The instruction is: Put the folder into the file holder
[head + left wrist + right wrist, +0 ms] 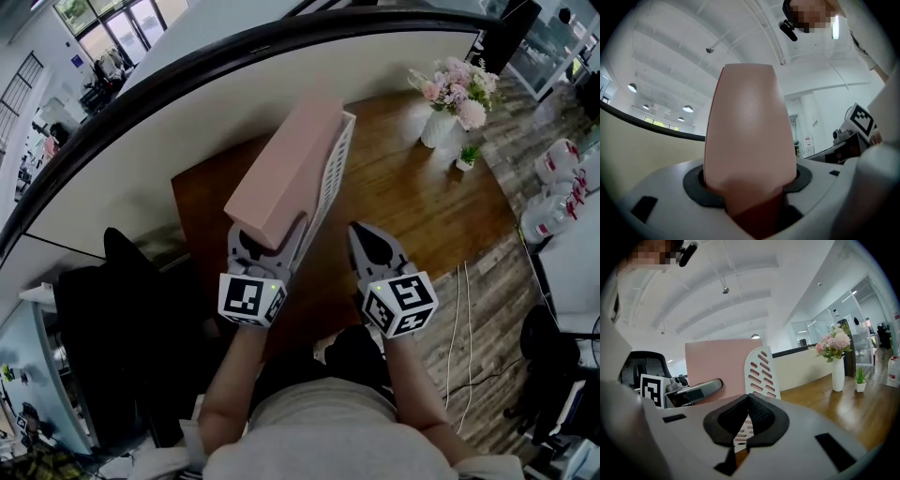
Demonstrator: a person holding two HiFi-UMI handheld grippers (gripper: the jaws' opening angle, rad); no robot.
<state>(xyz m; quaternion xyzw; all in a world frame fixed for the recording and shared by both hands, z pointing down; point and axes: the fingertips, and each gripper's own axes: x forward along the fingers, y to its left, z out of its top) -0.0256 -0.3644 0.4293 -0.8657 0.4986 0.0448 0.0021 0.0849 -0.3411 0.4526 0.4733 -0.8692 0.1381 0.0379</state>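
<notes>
A thick pink folder (pixel 281 173) stands on edge over the wooden table, its near end clamped between the jaws of my left gripper (pixel 267 239). In the left gripper view the folder (pixel 750 136) fills the middle and the pads press on both its sides. The white slotted file holder (pixel 337 169) stands right against the folder's right side. Whether the folder's far end is inside the holder I cannot tell. My right gripper (pixel 367 236) hovers just right of the holder, shut and holding nothing. Its view shows the holder's side (pixel 761 373) in front of the folder (pixel 717 364).
A white vase of pink flowers (pixel 455 94) and a small potted plant (pixel 467 157) stand at the far right of the wooden table (pixel 422 206). A curved partition wall (pixel 187 122) runs behind it. A black office chair (pixel 112 300) stands at the left, water bottles (pixel 562 178) on the floor at the right.
</notes>
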